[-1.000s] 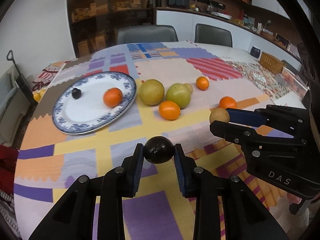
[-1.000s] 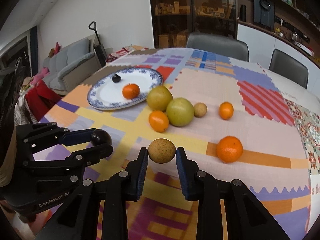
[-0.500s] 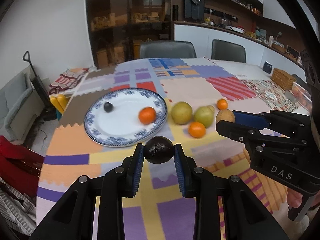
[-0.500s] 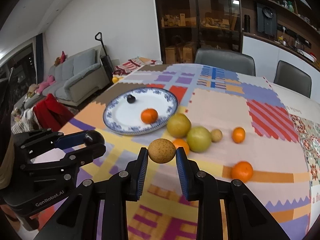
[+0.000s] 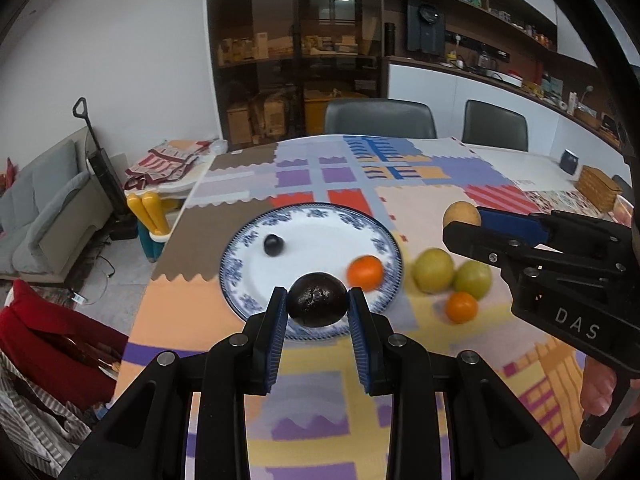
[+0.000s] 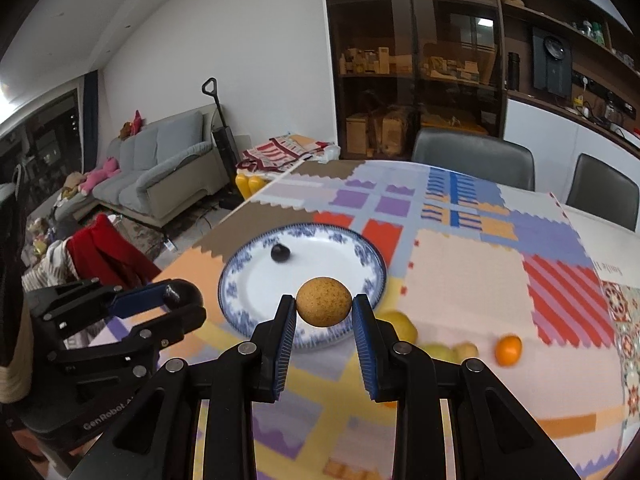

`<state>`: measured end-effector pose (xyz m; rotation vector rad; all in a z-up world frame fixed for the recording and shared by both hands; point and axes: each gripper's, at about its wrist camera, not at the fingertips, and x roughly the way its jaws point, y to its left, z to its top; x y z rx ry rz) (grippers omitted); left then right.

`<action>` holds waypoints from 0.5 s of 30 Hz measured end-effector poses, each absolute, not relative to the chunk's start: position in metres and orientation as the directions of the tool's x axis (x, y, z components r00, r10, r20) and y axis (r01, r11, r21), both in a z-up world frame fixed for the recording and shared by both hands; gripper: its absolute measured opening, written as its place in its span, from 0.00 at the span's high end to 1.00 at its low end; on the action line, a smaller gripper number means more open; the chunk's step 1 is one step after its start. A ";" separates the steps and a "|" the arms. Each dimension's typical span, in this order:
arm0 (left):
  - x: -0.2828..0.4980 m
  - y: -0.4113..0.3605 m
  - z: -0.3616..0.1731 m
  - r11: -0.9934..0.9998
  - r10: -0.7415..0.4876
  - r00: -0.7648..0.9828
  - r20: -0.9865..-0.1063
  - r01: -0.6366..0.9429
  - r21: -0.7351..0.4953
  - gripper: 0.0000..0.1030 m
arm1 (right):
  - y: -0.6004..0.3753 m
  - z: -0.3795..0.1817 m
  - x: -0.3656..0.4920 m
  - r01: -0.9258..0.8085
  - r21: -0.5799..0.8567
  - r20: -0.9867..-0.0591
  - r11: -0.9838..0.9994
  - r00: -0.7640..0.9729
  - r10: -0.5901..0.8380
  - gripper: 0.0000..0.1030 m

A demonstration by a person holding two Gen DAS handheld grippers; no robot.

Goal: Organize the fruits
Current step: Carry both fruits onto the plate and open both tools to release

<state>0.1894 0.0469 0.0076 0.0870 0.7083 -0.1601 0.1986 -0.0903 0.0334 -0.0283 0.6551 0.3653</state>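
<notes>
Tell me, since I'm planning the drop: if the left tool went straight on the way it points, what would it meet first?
Probably the blue-rimmed plate: the left tool, shut on the dark fruit, points at its near rim. Height above the plate is unclear.

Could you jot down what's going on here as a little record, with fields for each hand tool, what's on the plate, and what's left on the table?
left gripper: shut on dark round fruit, held above the plate's near rim
right gripper: shut on tan speckled fruit
blue-patterned plate: holds a small dark fruit and an orange
loose on patchwork tablecloth: two yellow-green fruits, a small orange, beside the plate
stage: both fruits carried, not yet set down
</notes>
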 end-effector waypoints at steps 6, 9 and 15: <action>0.218 0.055 -0.001 0.986 -0.106 0.734 -0.671 0.166 0.025 0.71 | -0.077 0.027 0.229 -0.343 0.094 -0.618 0.935 0.716 0.325 0.71; 0.234 0.057 -0.010 0.986 -0.106 0.716 -0.690 0.163 0.018 0.71 | -0.071 0.018 0.245 -0.339 0.087 -0.632 0.937 0.708 0.315 0.71; 0.264 0.062 -0.033 0.988 -0.093 0.682 -0.725 0.151 0.014 0.71 | -0.063 -0.001 0.278 -0.331 0.108 -0.672 0.937 0.670 0.315 0.71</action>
